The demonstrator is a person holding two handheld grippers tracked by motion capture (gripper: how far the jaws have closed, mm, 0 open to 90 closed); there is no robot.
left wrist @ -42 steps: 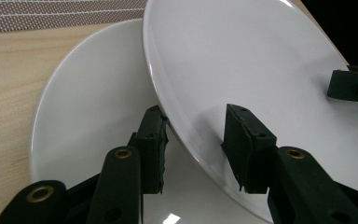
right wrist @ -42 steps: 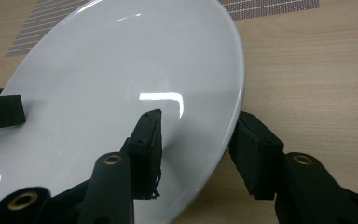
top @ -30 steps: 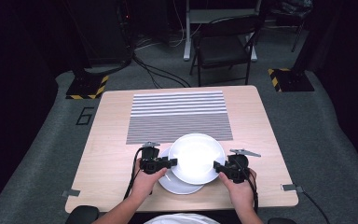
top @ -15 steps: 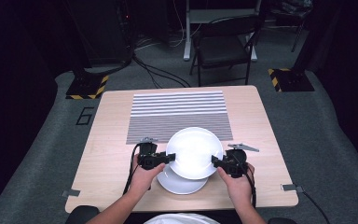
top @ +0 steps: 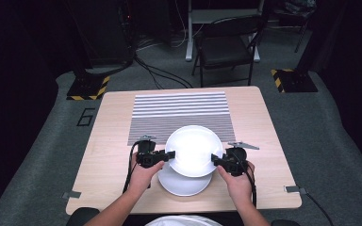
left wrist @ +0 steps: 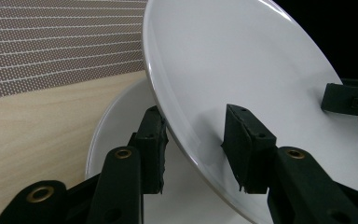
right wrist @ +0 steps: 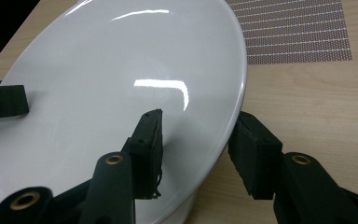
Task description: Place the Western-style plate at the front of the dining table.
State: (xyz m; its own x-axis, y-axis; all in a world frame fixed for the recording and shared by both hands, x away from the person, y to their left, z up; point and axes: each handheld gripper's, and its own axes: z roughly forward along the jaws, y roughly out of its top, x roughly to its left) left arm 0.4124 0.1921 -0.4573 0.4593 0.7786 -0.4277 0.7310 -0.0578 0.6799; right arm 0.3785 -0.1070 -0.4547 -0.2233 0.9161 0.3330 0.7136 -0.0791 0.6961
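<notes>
Holding the top plate (top: 193,149) by its two sides, the left gripper (top: 168,154) and right gripper (top: 215,160) clamp its rim. It has moved from above the bottom plate (top: 183,182) toward the striped mat (top: 181,112), now overlapping both.

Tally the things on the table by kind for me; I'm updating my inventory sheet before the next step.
White plates: 2, the upper plate held at opposite rim edges by the left gripper and right gripper, and the lower plate on the table.
Striped mats: 1, the mat behind the plates.
Total: 3
</notes>
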